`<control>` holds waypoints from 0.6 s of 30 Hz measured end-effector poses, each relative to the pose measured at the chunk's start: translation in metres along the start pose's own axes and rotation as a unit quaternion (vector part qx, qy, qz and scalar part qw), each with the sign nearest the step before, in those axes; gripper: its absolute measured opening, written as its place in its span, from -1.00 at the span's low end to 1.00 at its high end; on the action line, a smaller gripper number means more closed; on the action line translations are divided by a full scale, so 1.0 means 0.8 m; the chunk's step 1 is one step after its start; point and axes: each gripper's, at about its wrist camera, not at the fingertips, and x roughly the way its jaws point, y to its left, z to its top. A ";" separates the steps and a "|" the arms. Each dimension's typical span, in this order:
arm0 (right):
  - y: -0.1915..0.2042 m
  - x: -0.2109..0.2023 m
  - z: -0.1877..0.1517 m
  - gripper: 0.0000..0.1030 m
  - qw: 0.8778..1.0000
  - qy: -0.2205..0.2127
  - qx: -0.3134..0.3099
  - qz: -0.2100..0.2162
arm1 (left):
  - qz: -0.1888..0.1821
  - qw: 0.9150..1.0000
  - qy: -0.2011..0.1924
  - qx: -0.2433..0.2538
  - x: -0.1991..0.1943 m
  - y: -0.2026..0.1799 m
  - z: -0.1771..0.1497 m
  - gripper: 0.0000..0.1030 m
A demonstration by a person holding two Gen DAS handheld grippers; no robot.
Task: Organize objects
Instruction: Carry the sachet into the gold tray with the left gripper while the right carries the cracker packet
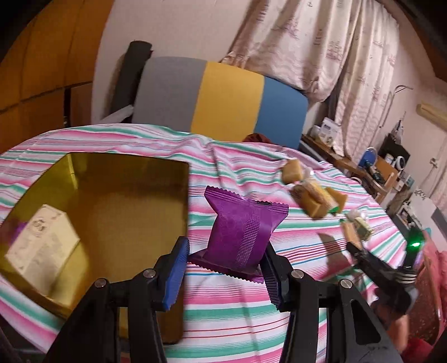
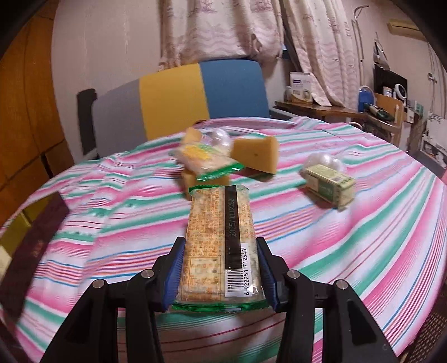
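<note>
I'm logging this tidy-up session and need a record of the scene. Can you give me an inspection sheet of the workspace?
Surface: table under a pink, green and white striped tablecloth, wrinkled.
Job's things: gold tin open, holding a cream box; purple snack packet; cracker pack; pile of yellow sponge wedges and wrapped snacks; small green box.
Clutter: nothing seen beyond these.
Grippers: left gripper jaws around the purple snack packet, one pad apart from it; right gripper jaws shut on the cracker pack.
Cables: nothing seen.
Surroundings: grey, yellow and blue chair, curtains, crowded wooden shelf.
</note>
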 end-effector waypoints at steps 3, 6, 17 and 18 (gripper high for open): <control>0.026 -0.016 0.003 -0.04 0.999 -0.008 -0.005 0.031 | 0.017 1.000 0.002 -0.010 -0.005 0.024 -0.001 -0.01; 0.056 -0.028 0.007 -0.04 0.998 -0.009 -0.006 0.067 | 0.032 0.999 0.002 -0.021 -0.009 0.044 -0.004 -0.01; 0.176 -0.075 0.015 -0.04 0.979 -0.012 -0.045 0.199 | 0.084 0.994 0.040 -0.050 0.001 0.110 -0.002 -0.01; 0.186 -0.078 0.016 -0.04 0.976 -0.010 -0.050 0.210 | 0.090 0.993 0.051 -0.051 0.003 0.116 -0.003 -0.01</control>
